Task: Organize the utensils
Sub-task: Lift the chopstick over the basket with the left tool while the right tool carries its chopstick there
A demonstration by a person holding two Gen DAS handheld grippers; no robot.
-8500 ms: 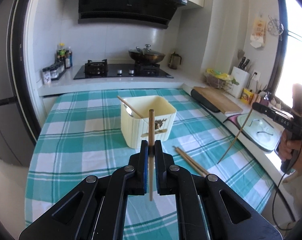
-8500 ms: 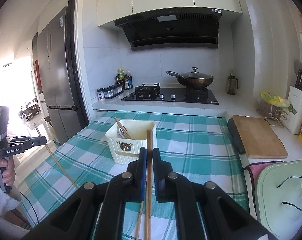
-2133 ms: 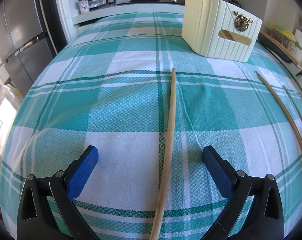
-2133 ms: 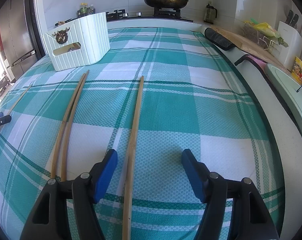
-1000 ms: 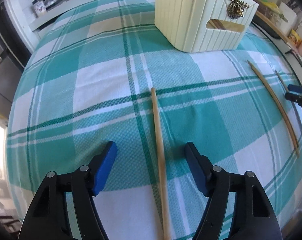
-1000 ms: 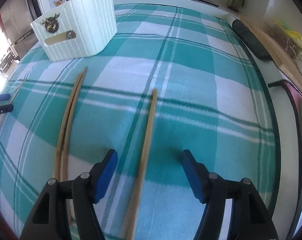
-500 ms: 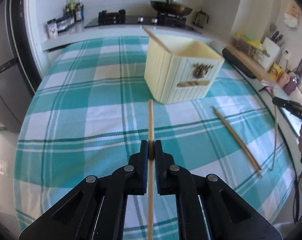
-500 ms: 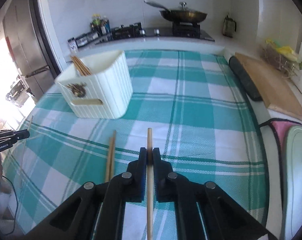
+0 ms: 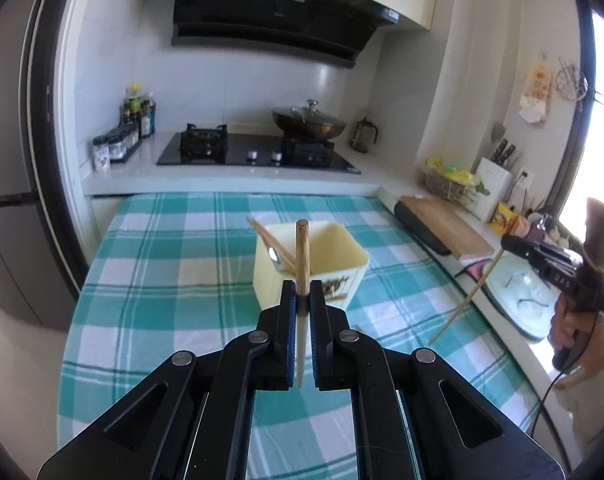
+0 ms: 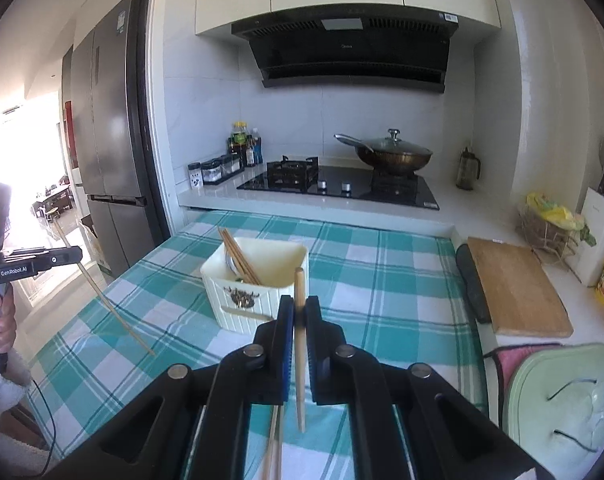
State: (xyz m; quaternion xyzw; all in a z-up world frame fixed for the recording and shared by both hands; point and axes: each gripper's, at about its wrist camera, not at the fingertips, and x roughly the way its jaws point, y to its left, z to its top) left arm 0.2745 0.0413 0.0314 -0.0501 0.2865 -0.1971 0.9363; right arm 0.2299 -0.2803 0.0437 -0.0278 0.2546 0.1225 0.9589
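Observation:
My left gripper [image 9: 302,300] is shut on a wooden chopstick [image 9: 301,256] and holds it upright above the checked tablecloth, just in front of the cream utensil box [image 9: 341,268]. My right gripper [image 10: 299,312] is shut on another chopstick [image 10: 299,292], also raised, near the same box [image 10: 258,304]. The box holds several chopsticks [image 10: 240,258] and a spoon. Each gripper shows in the other's view, chopstick hanging down: the right one [image 9: 501,250] and the left one [image 10: 78,256]. More chopsticks [image 10: 273,446] lie on the cloth under my right gripper.
The green checked table [image 9: 162,264] ends at a white counter with a black hob [image 9: 258,156] and a lidded wok [image 9: 309,120]. A wooden cutting board [image 10: 515,292] and a pale green lid [image 10: 565,404] lie on the right. The fridge [image 10: 106,140] stands at left.
Both grippers closed on chopsticks lying on the cloth a second ago and have since lifted them higher, with the views tilting up toward the box and the stove.

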